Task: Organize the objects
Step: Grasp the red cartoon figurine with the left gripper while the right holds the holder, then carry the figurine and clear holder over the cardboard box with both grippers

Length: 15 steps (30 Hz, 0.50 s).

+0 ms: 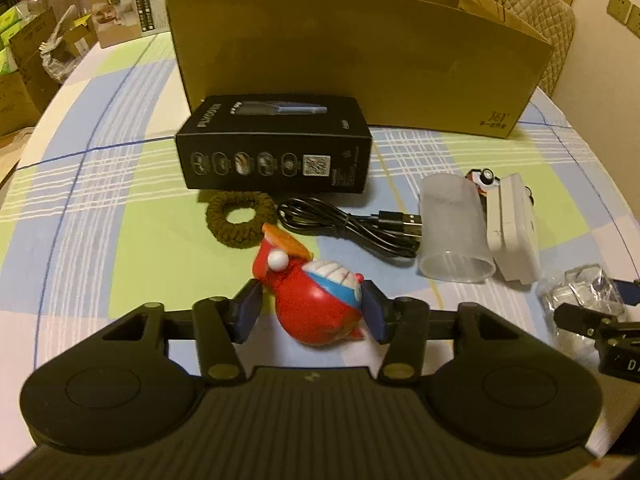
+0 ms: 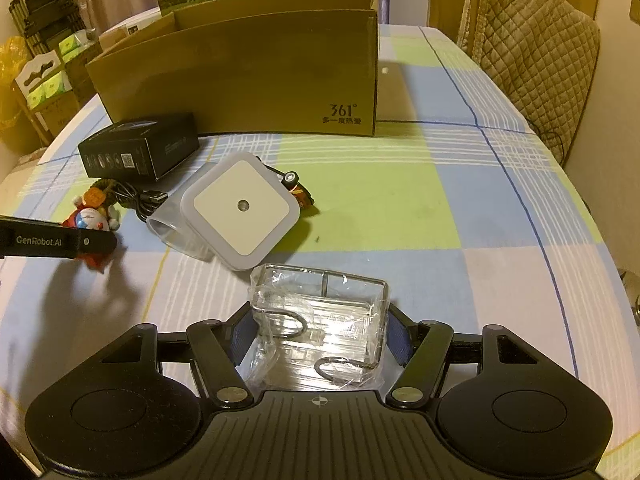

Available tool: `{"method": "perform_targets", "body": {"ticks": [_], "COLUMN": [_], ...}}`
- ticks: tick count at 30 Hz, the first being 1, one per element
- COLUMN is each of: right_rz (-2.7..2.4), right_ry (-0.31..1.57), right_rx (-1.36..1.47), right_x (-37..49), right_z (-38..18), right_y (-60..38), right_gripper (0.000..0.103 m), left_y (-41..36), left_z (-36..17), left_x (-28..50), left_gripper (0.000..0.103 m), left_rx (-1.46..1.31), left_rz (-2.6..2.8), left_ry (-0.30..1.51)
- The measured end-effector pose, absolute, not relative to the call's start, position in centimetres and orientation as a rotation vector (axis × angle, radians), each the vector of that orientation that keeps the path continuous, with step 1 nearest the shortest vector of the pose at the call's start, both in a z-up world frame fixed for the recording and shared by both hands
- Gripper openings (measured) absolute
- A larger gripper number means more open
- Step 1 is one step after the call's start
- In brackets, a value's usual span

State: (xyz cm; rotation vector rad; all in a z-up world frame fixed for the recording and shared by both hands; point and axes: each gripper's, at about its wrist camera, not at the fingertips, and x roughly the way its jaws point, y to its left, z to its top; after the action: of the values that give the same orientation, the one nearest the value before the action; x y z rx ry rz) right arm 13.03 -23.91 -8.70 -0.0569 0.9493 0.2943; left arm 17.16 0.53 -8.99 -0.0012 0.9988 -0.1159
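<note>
Checked tablecloth (image 2: 400, 184), cardboard box (image 2: 240, 80) interior hidden, wrapped rack (image 2: 320, 320)

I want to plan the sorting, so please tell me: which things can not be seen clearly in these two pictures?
- Inside of the cardboard box: hidden in both views by its tall front wall.
- Small toy car: left wrist view, mostly behind the frosted cup and white night light.
- Hair tie: right wrist view, nearly covered by the red figurine.
- Print on the black box: too small and blurred.

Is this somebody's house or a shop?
Probably a house: a checked tablecloth, a chair with a quilted cover, and a cartoon toy among household bits.
</note>
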Motion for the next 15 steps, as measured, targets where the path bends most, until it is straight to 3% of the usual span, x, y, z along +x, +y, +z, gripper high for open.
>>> {"method": "perform_targets", "body": {"ticks": [15], "right_rz": [0.316], "right_ry": [0.932], "right_rx": [-0.052], "right_x": [11.7], "right_z": [-7.6], "right_y": [-23.9], "right_gripper": [0.062], "left_y": [1.4], "left_z": [-6.7], "left_x": [13.1], "left_gripper": [0.039], "left_rx": [-0.048], "left_rz": [-0.16], "left_ry": [0.982]}}
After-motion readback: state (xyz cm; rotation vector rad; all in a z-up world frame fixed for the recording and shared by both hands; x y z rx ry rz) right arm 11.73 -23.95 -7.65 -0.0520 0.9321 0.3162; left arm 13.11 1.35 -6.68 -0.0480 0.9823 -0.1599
